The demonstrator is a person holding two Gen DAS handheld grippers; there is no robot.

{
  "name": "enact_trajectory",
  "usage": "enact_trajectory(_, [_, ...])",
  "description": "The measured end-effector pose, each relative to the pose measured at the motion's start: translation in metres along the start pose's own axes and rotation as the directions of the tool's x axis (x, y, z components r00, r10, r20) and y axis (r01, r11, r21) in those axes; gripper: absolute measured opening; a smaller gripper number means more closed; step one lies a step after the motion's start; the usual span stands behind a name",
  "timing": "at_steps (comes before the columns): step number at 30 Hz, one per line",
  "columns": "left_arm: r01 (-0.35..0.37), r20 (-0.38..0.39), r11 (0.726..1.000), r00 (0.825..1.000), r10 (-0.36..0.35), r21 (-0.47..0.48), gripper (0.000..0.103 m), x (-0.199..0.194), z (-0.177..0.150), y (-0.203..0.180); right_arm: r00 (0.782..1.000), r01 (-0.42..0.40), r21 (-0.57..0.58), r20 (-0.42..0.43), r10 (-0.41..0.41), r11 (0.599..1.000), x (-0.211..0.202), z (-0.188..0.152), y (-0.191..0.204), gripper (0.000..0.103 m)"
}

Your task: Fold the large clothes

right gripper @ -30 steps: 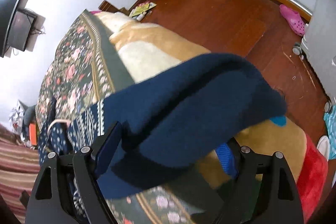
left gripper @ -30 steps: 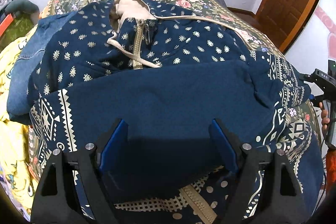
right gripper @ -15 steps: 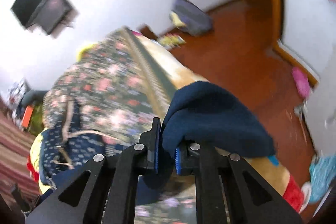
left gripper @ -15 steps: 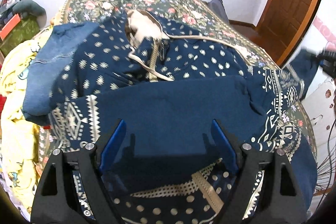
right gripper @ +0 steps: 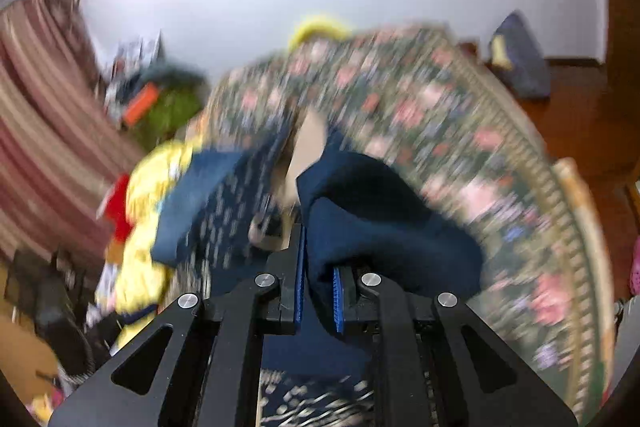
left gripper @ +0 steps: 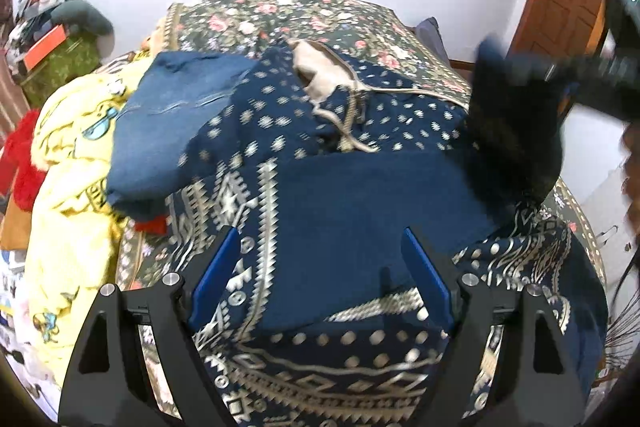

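On floral bedspread (left gripper: 280, 23): navy patterned garment (left gripper: 360, 187); right tool (right gripper: 318, 291) pinching its sleeve (right gripper: 360, 227).

Navy patterned hooded garment (left gripper: 360, 203) spread on bed, sleeve lifted

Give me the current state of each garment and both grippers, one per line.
Left gripper: open, hovering over the patterned hoodie.
Right gripper: shut on the hoodie's plain navy sleeve, lifted.
Hoodie: spread on bed, zipper partly open.
Jeans: folded, beside hoodie.
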State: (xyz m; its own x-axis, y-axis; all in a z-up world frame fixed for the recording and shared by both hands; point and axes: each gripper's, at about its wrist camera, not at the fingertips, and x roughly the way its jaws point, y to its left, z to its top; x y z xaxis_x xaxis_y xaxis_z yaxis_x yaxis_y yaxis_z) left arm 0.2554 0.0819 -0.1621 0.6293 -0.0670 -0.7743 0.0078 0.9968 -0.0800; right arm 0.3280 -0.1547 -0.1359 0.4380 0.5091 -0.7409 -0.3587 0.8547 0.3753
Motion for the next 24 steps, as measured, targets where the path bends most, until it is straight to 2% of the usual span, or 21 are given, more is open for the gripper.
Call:
enact_trajectory(3, [-0.003,-0.007,1.0,1.0,0.003,-0.027,0.082,-0.005,-0.009,0.014,0.99,0.001,-0.039,-0.141,-0.007,0.999,0.041,-0.023,0.011,0.01])
enact_trajectory(8, [-0.026,-0.023,0.999,0.999,0.026,-0.039,0.082,-0.009,-0.02,0.028,0.95,0.001,-0.056,-0.311,-0.019,0.998,0.073,-0.048,0.017,0.011])
enact_trajectory(11, [-0.031,-0.027,0.999,0.999,0.03,-0.029,0.082,-0.009,-0.02,0.028,0.933,-0.039,-0.047,-0.359,0.02,0.998,0.063,-0.05,0.015,0.023])
enact_trajectory(13, [-0.031,-0.025,0.999,0.999,0.03,-0.015,0.082,-0.009,-0.016,0.023,0.938,-0.065,-0.047,-0.344,0.045,0.997,0.047,-0.047,0.011,0.04])
enact_trajectory(16, [-0.023,-0.011,1.0,1.0,0.023,0.017,0.082,-0.01,-0.004,0.01,0.967,-0.033,-0.077,-0.253,0.013,0.996,0.015,-0.037,0.0,0.052])
enact_trajectory(19, [-0.008,0.009,0.998,1.0,0.007,0.063,0.082,-0.01,0.013,-0.012,0.988,0.043,-0.108,-0.141,-0.058,0.993,-0.022,-0.027,-0.015,0.054])
enact_trajectory(21, [0.022,0.011,0.995,1.0,-0.023,0.094,0.082,-0.007,0.026,-0.031,0.99,0.111,-0.121,-0.078,-0.121,0.986,-0.038,-0.025,-0.023,0.056])
enact_trajectory(24, [0.084,-0.005,0.987,0.996,-0.084,0.139,0.082,0.001,0.044,-0.059,0.976,0.219,-0.117,0.006,-0.22,0.969,-0.058,-0.026,-0.045,0.068])
